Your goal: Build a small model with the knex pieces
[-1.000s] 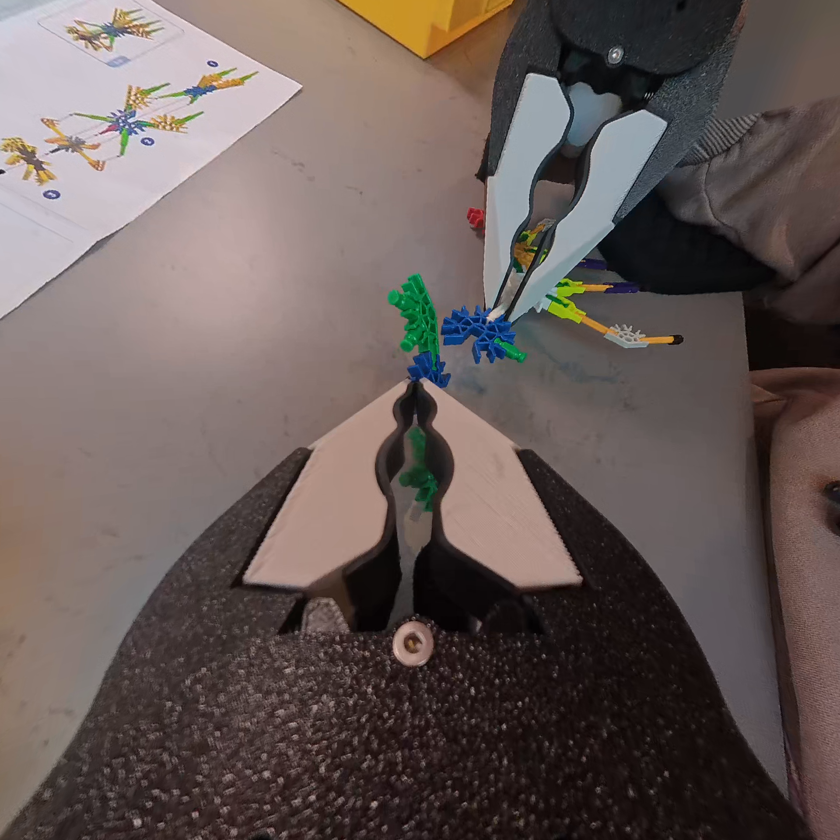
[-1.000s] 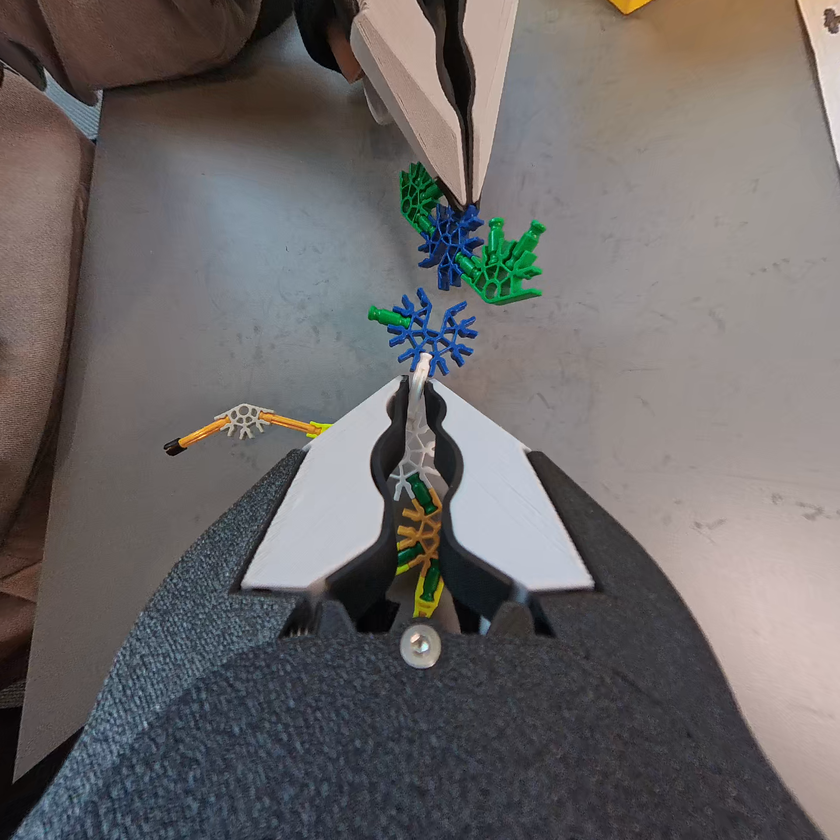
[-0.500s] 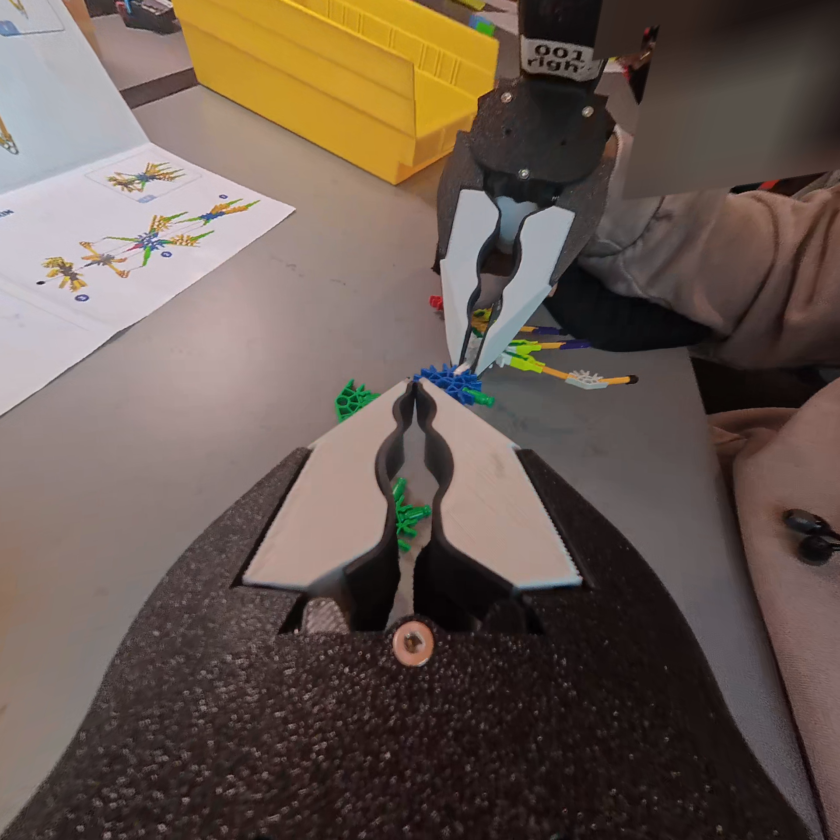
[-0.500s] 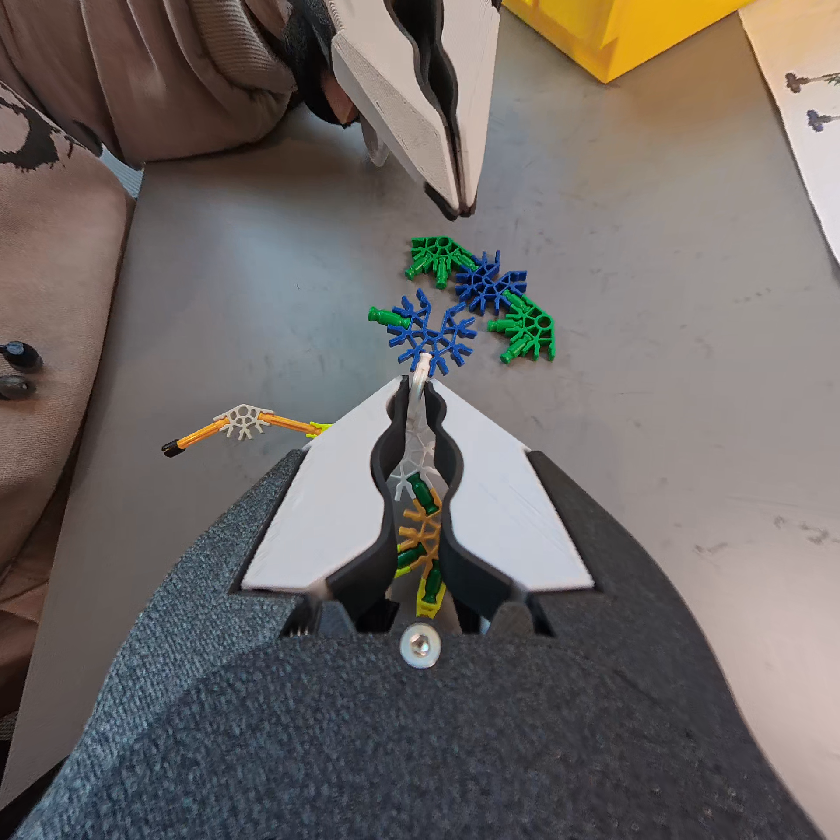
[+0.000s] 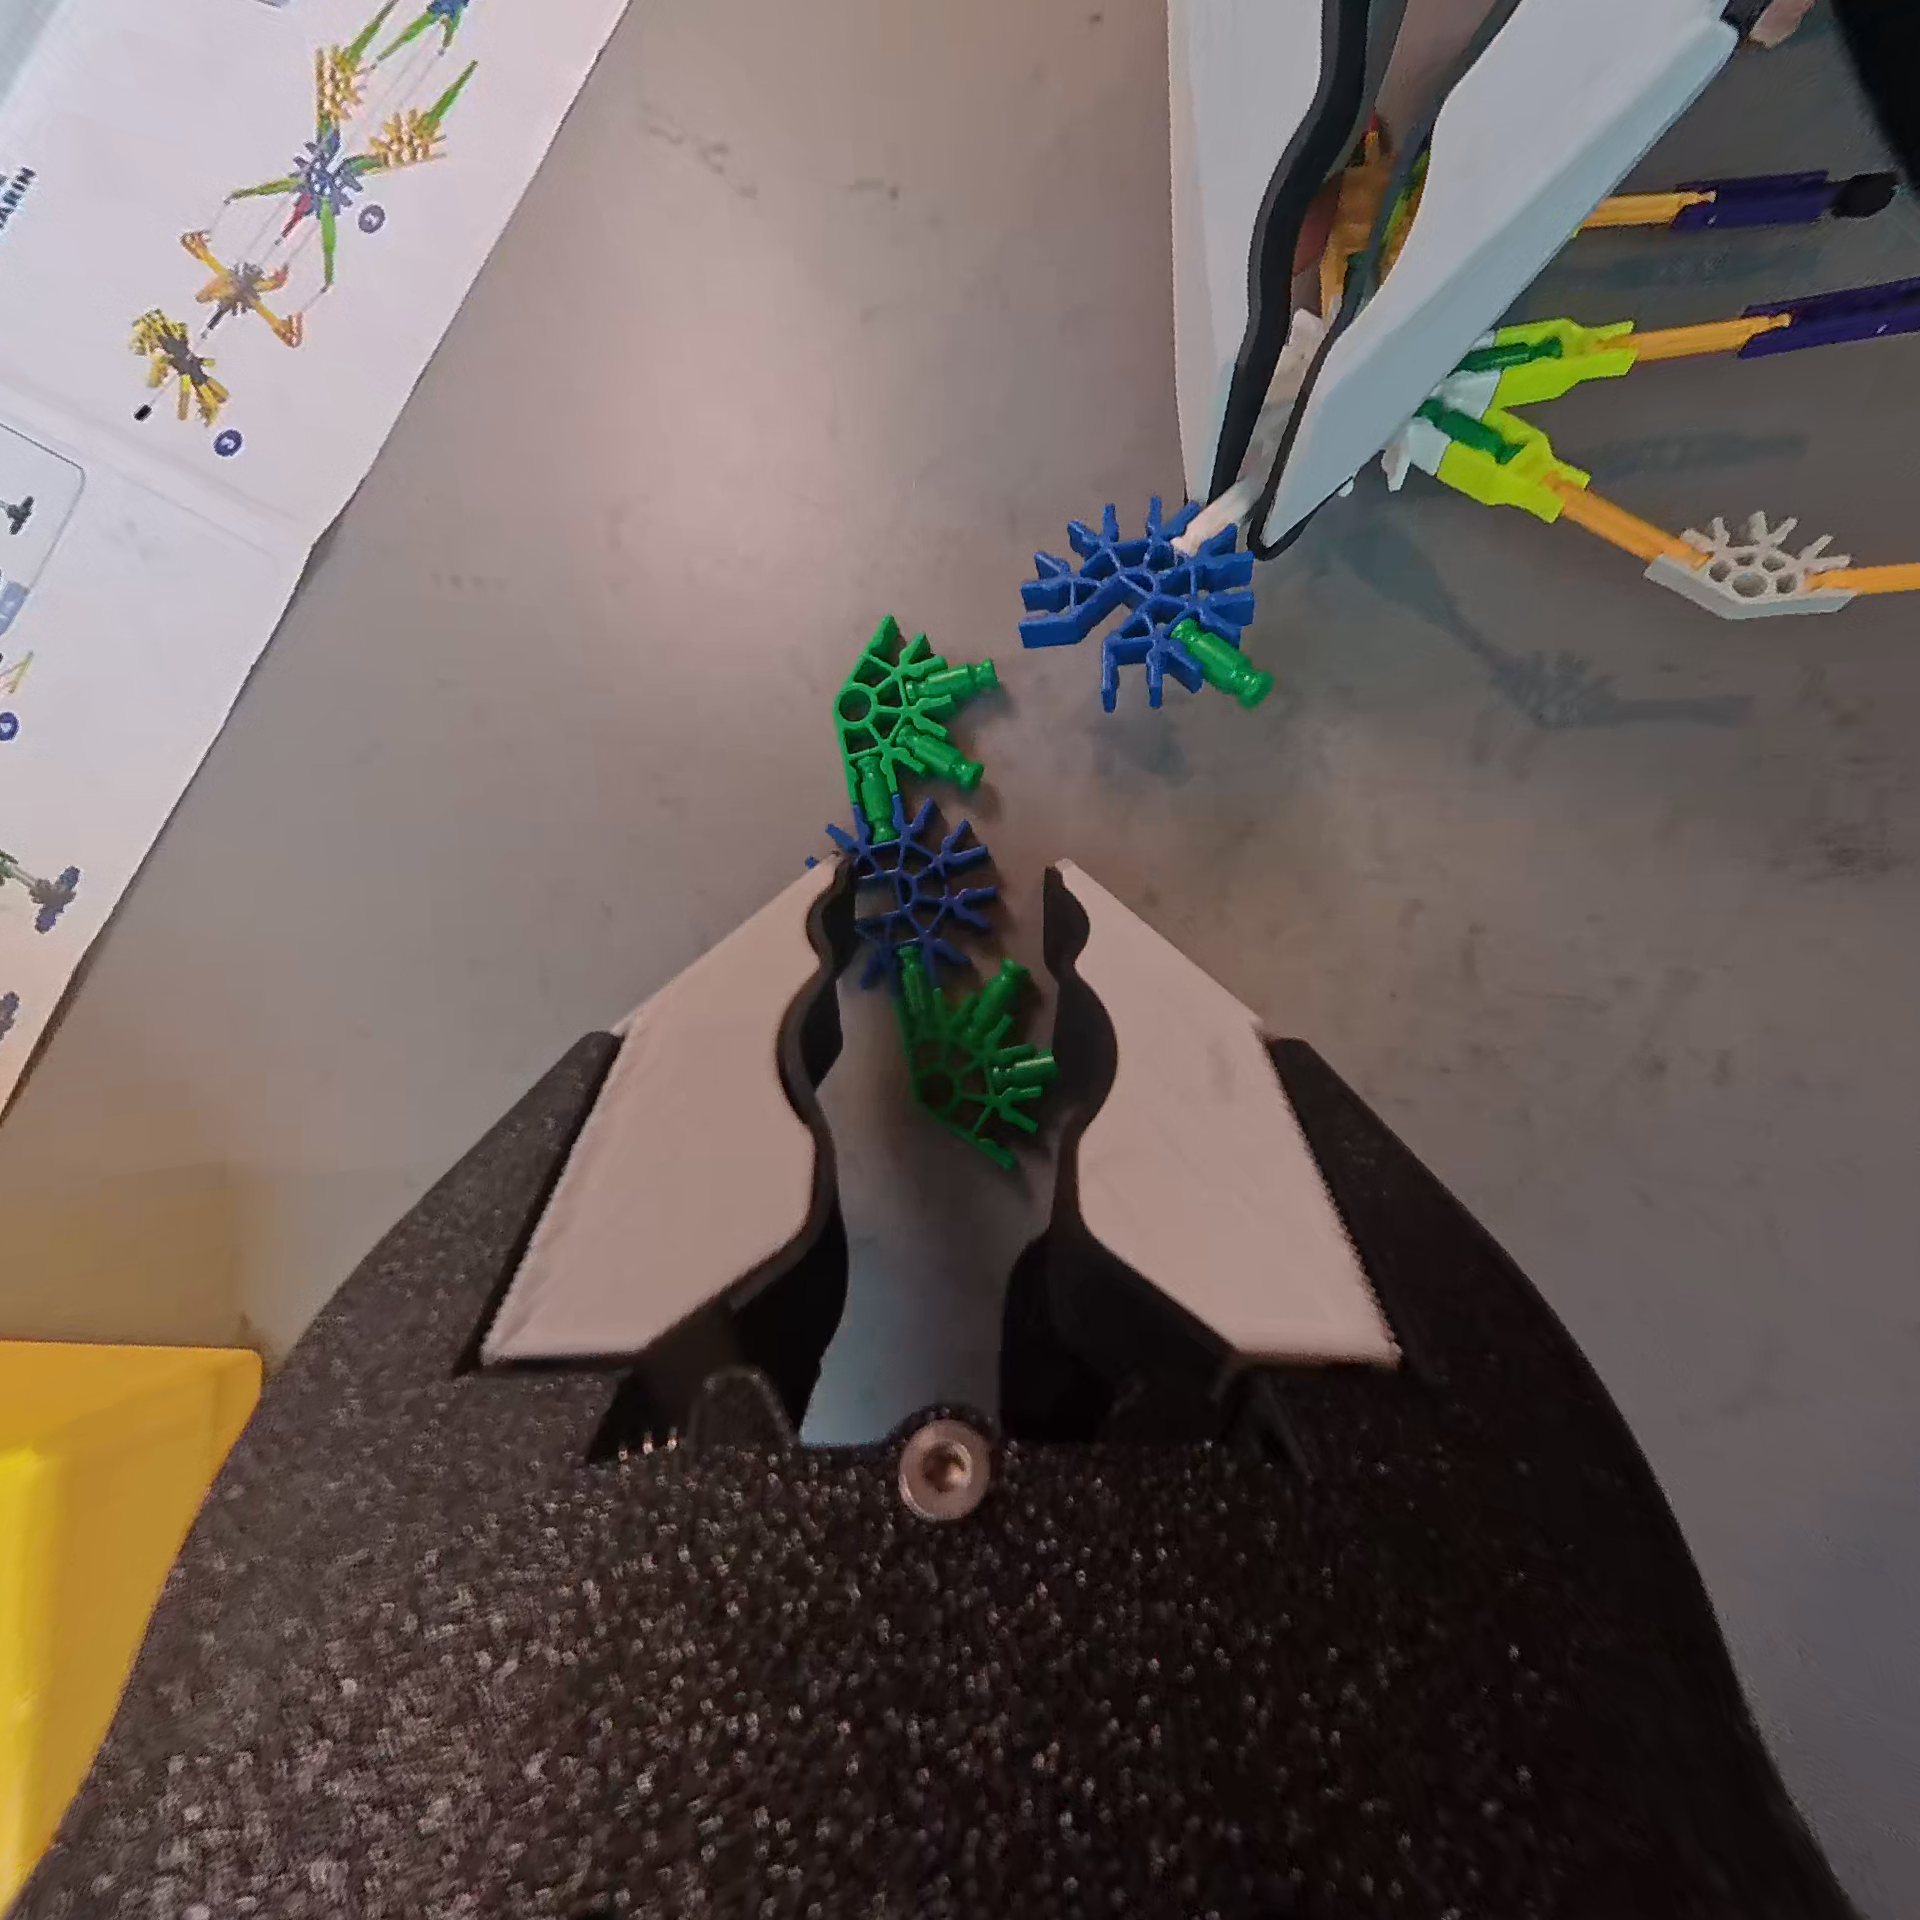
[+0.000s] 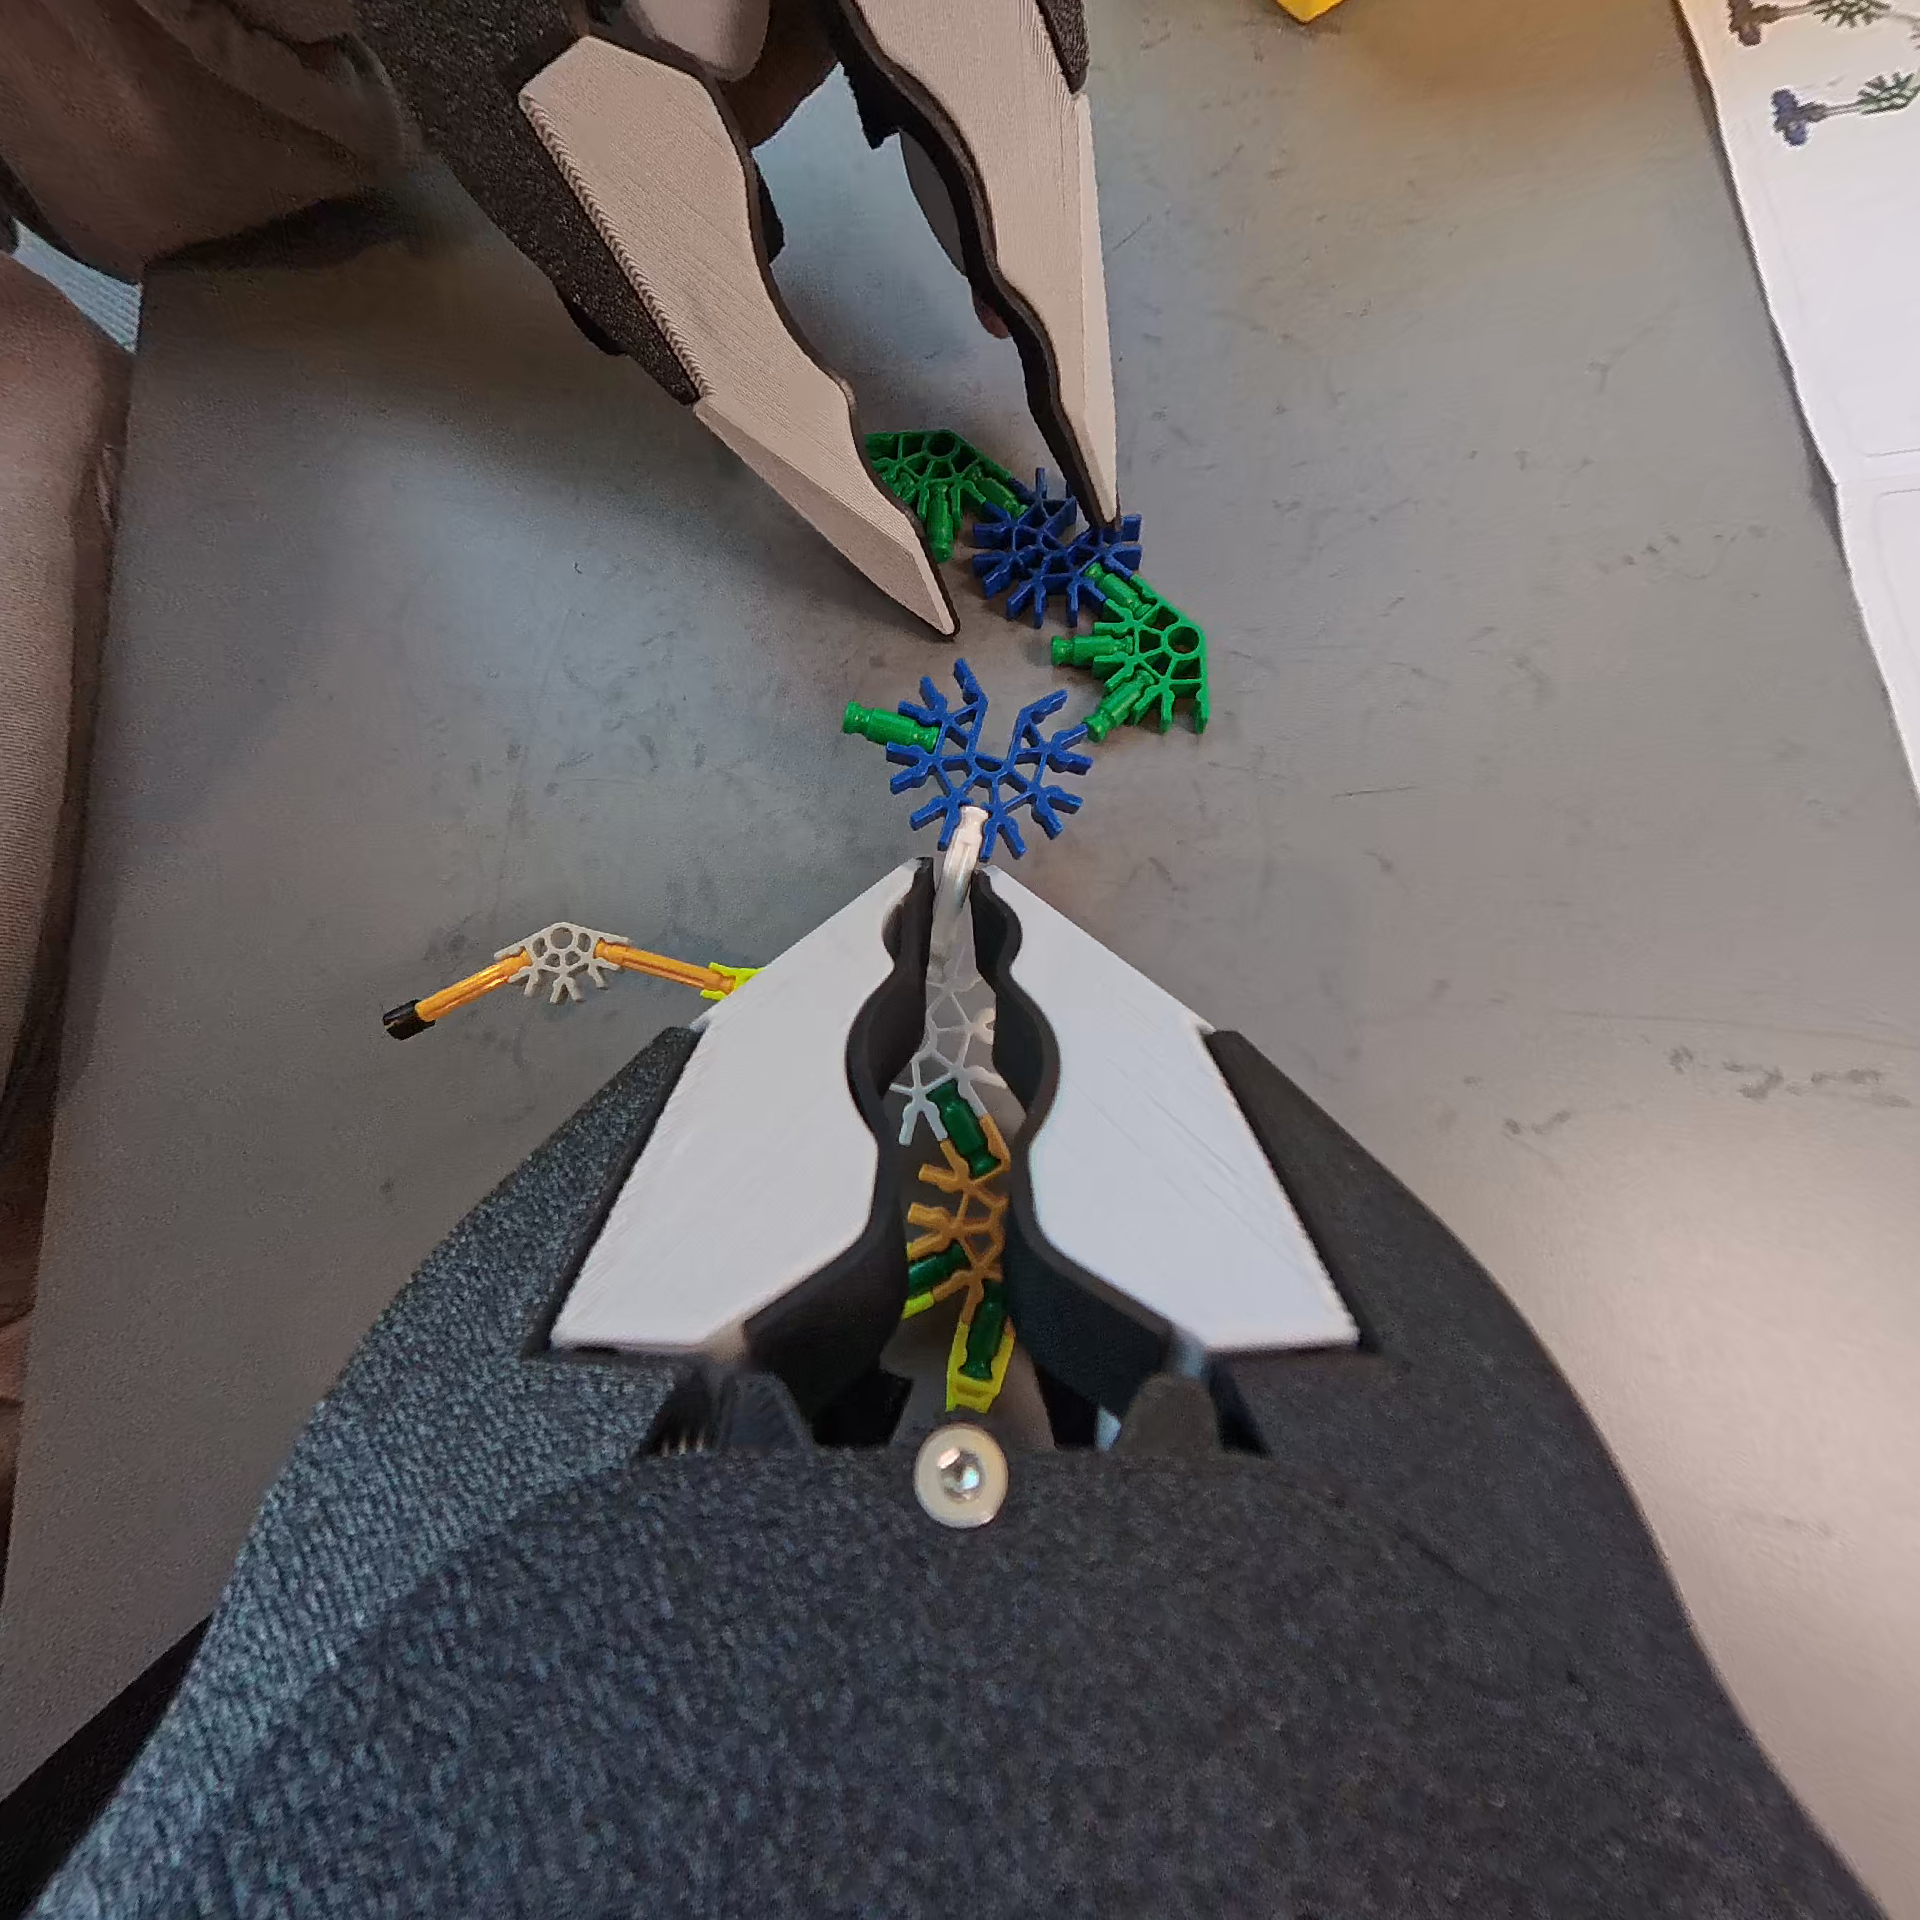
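Observation:
My left gripper [image 5: 945, 878] is open, low over the grey table [image 5: 1455, 1039]. Its fingertips stand on either side of a flat piece made of a blue snowflake connector [image 5: 914, 894] joined to two green fan connectors [image 5: 883, 717]. The piece lies on the table and also shows in the right wrist view [image 6: 1049, 561], with the left gripper [image 6: 1018, 561] over it. My right gripper [image 6: 951, 873] is shut on a multicoloured rod-and-connector model; its white stem carries a blue snowflake connector [image 6: 982, 769] with a green rod, held just beside the lying piece. The right gripper [image 5: 1247, 520] shows at the upper right of the left wrist view.
A grey connector on orange rods [image 6: 561, 961] sticks out left of the held model. A printed instruction sheet [image 5: 208, 312] lies at the far left, and a yellow bin [image 5: 83, 1507] stands at the lower left. A person's sleeve [image 6: 156, 104] rests by the table's edge. There is about 8 centimetres between the tips of the two grippers.
The left gripper let the green-and-blue piece down onto the table, then opened and dropped low around it. The right gripper kept its hold and stayed nearly still.

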Motion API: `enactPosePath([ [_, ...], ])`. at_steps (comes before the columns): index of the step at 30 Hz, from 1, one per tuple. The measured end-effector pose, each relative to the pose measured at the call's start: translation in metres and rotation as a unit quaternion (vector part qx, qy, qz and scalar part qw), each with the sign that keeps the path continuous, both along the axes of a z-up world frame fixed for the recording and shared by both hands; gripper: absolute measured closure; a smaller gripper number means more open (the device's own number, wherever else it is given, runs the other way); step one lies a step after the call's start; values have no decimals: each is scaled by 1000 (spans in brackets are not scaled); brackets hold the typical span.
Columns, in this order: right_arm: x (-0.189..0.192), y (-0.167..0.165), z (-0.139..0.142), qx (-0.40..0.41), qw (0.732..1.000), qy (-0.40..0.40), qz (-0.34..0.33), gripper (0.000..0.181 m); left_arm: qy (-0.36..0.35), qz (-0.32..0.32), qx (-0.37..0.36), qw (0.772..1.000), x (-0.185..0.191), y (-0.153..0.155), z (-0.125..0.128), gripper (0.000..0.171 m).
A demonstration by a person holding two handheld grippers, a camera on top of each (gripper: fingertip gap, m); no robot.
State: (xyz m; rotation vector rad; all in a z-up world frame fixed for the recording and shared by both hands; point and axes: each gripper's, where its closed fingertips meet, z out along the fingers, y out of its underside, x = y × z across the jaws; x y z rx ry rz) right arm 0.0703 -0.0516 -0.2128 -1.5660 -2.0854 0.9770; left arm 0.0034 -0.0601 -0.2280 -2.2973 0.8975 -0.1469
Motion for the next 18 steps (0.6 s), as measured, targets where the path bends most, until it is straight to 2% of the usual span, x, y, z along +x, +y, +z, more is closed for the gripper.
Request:
enactPosePath([
  [2,1,1,0,0,1000,-2,-1,176,5,-4,4,1000,-5,4,0,145],
  [6,8,3,-12,30,999,-30,7,176,-17,-14,-7,1000,-12,7,1,147],
  [8,9,3,-15,53,998,-35,14,175,-62,-16,-23,998,-10,4,3,154],
  [10,8,0,-16,75,996,-37,22,175,-113,-13,-35,993,-9,1,5,154],
  [11,7,0,-16,86,995,-35,22,171,-127,-12,-40,991,-10,-1,6,154],
  [12,6,0,-15,92,995,-34,23,157,-136,-15,-42,990,-10,-4,7,154],
  [13,4,1,-13,93,995,-27,21,149,-145,-19,-45,988,-10,-6,8,154],
  [18,-18,-1,22,117,988,95,25,137,-245,-51,-78,965,6,-21,19,154],
])
